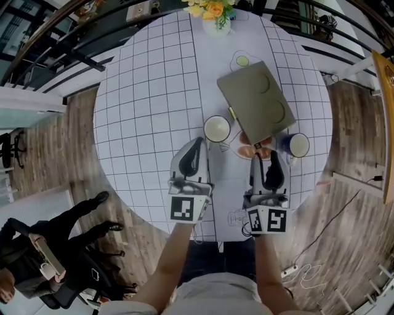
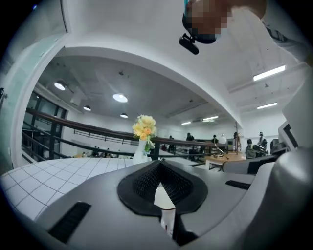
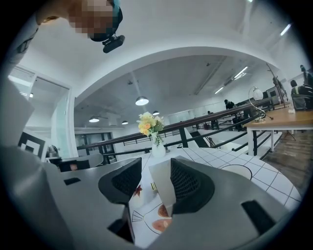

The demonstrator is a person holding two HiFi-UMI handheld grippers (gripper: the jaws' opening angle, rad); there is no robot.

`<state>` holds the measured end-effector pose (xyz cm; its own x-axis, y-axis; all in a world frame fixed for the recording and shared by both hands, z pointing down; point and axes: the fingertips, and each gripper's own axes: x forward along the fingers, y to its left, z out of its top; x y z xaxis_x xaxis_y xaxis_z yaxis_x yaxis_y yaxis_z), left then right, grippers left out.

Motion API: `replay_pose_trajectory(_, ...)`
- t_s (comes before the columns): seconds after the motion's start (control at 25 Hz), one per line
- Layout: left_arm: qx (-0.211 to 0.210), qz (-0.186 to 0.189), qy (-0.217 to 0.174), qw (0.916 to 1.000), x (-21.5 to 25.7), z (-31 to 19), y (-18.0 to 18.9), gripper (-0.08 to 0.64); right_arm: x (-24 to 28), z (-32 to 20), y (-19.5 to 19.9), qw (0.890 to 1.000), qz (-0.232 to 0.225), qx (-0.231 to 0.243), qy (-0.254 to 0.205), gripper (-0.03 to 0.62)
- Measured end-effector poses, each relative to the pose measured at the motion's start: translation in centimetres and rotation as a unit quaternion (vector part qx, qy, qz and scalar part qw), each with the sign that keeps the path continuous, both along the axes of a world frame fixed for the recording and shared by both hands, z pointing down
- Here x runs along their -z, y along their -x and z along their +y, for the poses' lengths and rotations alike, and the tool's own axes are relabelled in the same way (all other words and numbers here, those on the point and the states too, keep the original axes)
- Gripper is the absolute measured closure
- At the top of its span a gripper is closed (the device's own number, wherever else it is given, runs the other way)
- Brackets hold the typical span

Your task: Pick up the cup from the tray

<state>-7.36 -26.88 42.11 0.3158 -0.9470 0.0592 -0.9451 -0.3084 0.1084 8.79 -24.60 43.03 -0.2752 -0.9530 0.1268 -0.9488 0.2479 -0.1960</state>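
Note:
A white cup (image 1: 217,129) hangs just left of the olive tray (image 1: 252,92), at the tip of my left gripper (image 1: 199,141). In the left gripper view, that gripper (image 2: 159,168) has its pads met at the tips, with a white strip of the cup (image 2: 166,205) pinched below them. My right gripper (image 1: 261,154) sits at the tray's near corner. In the right gripper view its jaws (image 3: 155,180) stand apart. The pale tray corner (image 3: 164,188) lies against the right pad, with a gap to the left one.
A blue cup (image 1: 298,145) stands right of the tray. A vase of yellow flowers (image 1: 215,15) is at the table's far edge, with a small round coaster (image 1: 242,61) nearer. A mat with an orange drawing (image 3: 156,222) lies under the right gripper. A seated person (image 1: 37,246) is at lower left.

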Motion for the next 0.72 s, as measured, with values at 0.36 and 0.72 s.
replay_pose_trajectory(0.36,0.013,-0.009,0.002,0.9999,3.2,2.4,-0.9,0.555,2.6,0.3,2.9,0.999,0.022,0.021,-0.013,0.561)
replay_pose_trajectory(0.72,0.029,-0.018,-0.02,0.9992,5.1,3.4,-0.2,0.555,3.2,1.3,4.0,0.999,0.032,0.043,-0.006,0.584)
